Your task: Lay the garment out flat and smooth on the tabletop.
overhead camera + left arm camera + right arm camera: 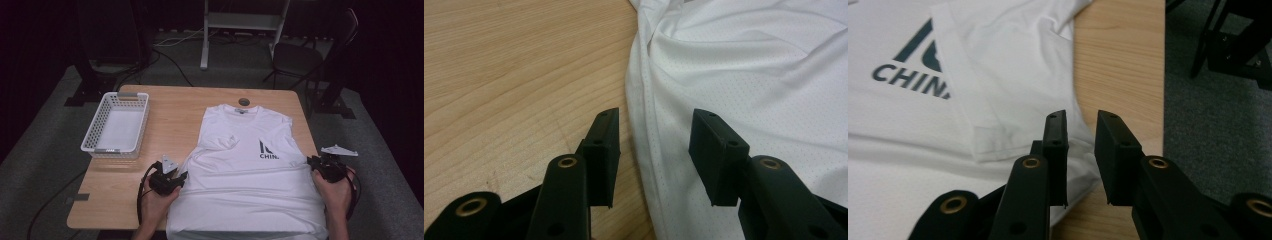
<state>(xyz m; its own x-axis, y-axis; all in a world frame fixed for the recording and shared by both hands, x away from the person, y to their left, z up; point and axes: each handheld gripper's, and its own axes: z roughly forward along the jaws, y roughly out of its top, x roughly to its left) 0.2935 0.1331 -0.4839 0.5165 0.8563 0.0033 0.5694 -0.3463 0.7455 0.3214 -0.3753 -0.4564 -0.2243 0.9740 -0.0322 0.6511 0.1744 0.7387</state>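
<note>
Wooden table [175, 115] carried a white shirt [245, 170]; left gripper [654, 150] gaped over its edge, right gripper [1082, 155] slightly parted, seemingly grasping nothing.

T-shirt [240, 170] hem cut off by bottom edge in high view; chest print [268, 150] partly hidden under folded sleeve, lettering incomplete.

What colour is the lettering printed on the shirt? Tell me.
Dark navy-grey, on the white mesh-fabric T-shirt; the printed lettering shows best in the right gripper view.
</note>
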